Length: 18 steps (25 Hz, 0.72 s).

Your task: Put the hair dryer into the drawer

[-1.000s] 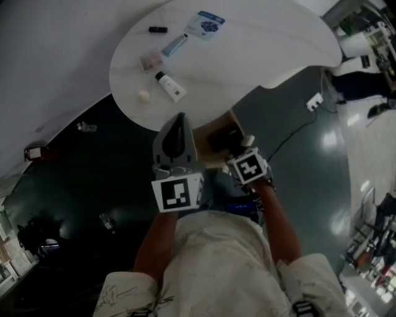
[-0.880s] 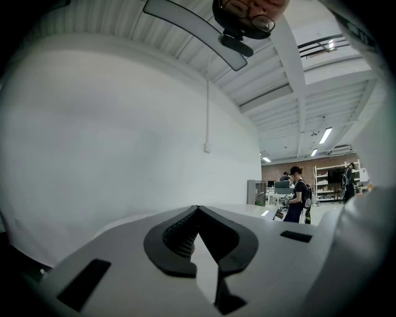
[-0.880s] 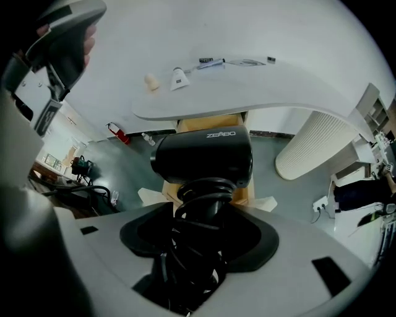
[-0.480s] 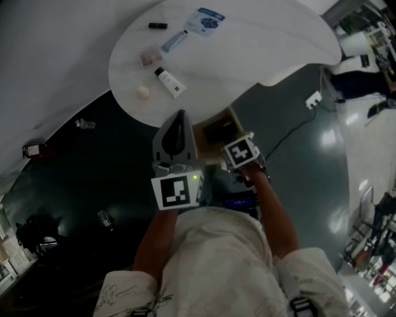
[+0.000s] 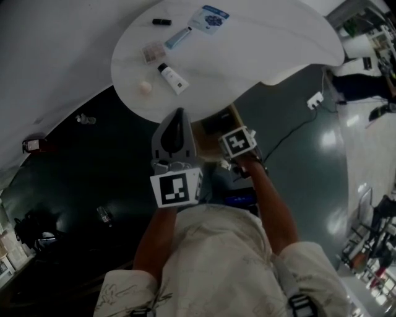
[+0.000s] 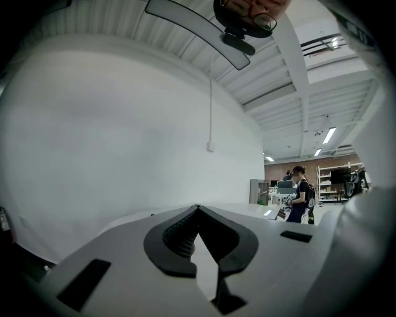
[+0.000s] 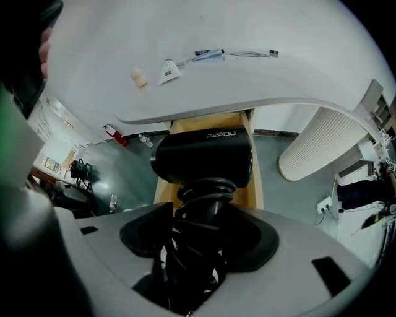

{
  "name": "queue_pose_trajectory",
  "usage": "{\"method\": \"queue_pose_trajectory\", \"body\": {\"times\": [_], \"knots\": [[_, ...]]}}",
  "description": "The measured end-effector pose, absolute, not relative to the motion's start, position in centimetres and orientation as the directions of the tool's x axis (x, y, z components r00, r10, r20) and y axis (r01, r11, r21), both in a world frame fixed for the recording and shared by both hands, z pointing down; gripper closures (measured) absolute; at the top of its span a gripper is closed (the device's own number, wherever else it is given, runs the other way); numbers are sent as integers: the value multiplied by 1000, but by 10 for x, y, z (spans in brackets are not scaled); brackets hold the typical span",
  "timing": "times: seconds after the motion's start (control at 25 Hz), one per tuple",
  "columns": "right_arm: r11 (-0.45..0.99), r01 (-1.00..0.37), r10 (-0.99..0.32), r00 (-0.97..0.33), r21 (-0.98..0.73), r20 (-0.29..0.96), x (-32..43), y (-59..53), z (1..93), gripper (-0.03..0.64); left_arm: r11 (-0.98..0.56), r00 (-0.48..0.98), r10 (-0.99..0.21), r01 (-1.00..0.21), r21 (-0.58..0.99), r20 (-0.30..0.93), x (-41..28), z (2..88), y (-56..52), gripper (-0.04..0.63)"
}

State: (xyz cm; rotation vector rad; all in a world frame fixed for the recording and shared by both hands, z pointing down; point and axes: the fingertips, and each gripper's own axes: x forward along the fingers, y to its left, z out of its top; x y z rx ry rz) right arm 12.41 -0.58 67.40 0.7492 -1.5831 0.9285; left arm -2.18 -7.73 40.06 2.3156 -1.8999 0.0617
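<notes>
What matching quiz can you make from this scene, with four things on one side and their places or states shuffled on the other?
Things:
1. hair dryer
2. left gripper
3. drawer
4. white tube

Places or states:
A. lying on the table
B. shut, with nothing in it
C. gripped by the right gripper
D. open, below the table's edge

Pairs: 1-C, 2-B, 3-D, 4-A

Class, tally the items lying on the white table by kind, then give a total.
Tubes: 2
Packet: 1
Black stick: 1
Compact: 1
Beige ball: 1
Total: 6
</notes>
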Motion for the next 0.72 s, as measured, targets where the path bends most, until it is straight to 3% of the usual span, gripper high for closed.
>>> {"method": "queue_pose_trajectory", "body": {"times": [0.16,0.36,0.72], "knots": [[550,-821,-134,-267,-152,954,106,-42,673,359,-177,188,-974,-980,91,128,-25,400,-76,595],[530,-835,-134,-254,-147,958,105,-43,680,359,-164,174,-976,-983,81,132,-32,402,-75,595],[557,-823,-247,-295,-114,923,91,-70,690,359,-134,143,-978,-989,67,153,-46,405,-71,595]]}}
